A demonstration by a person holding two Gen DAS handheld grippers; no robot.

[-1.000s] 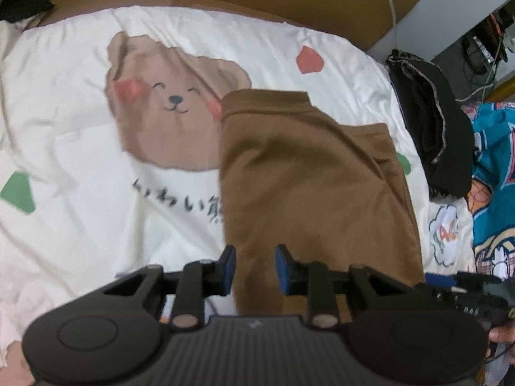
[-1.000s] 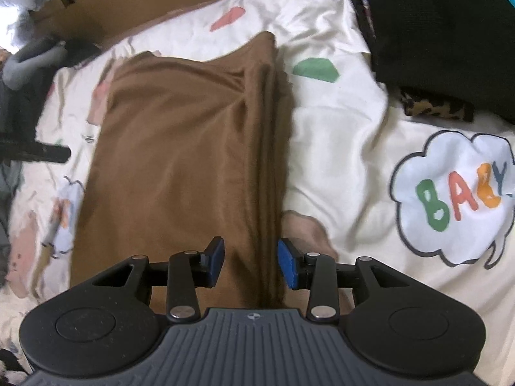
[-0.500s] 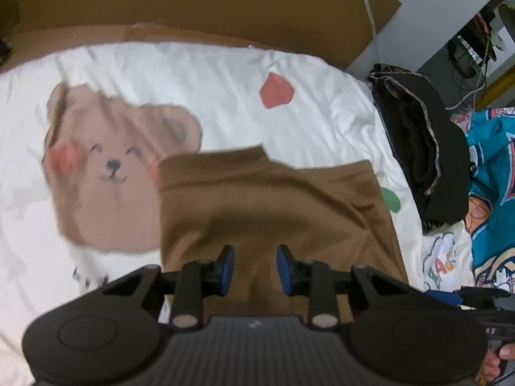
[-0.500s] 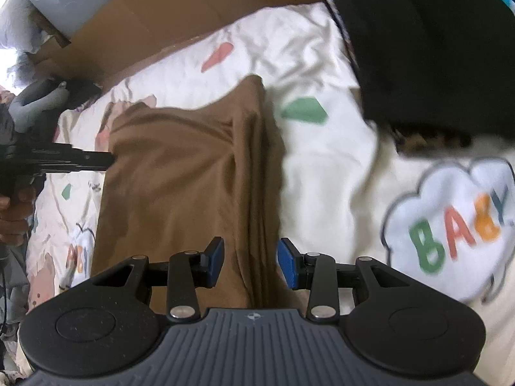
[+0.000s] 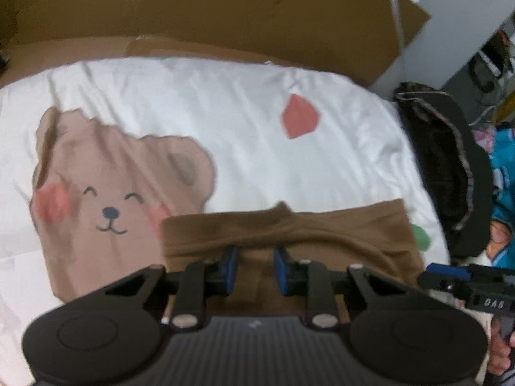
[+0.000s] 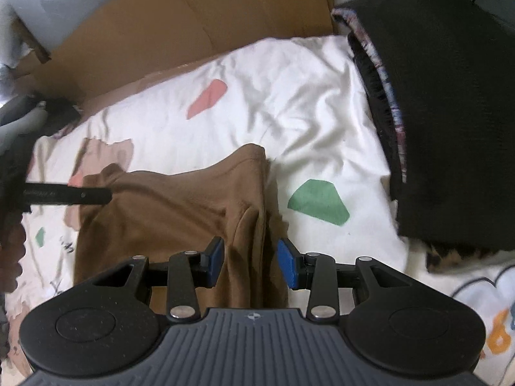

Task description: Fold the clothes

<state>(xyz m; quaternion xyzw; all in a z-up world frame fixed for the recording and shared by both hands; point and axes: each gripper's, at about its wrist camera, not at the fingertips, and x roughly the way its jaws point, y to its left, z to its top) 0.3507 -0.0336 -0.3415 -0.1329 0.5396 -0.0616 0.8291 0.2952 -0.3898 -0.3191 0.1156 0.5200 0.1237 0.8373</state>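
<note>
A brown garment (image 5: 289,234) lies partly folded on the white bear-print sheet (image 5: 199,112), its far edge just ahead of my fingers. My left gripper (image 5: 255,268) has brown cloth between its blue pads, and its jaws are closing on it. In the right wrist view the same brown garment (image 6: 167,212) bunches into upright folds that rise between the pads of my right gripper (image 6: 249,262), which grips them. The left gripper's finger (image 6: 64,193) reaches the garment's far left corner. The right gripper (image 5: 450,276) shows at the right edge of the left wrist view.
A black garment with a patterned lining (image 6: 450,112) is piled on the right side of the bed. Brown cardboard (image 5: 225,16) stands behind the bed's far edge. A teal printed cloth (image 5: 502,177) lies beyond the black pile. A hand (image 5: 499,360) shows at the lower right.
Both grippers have moved forward over the bed. The brown garment looks much shorter from near to far. The left jaws have narrowed a little.
</note>
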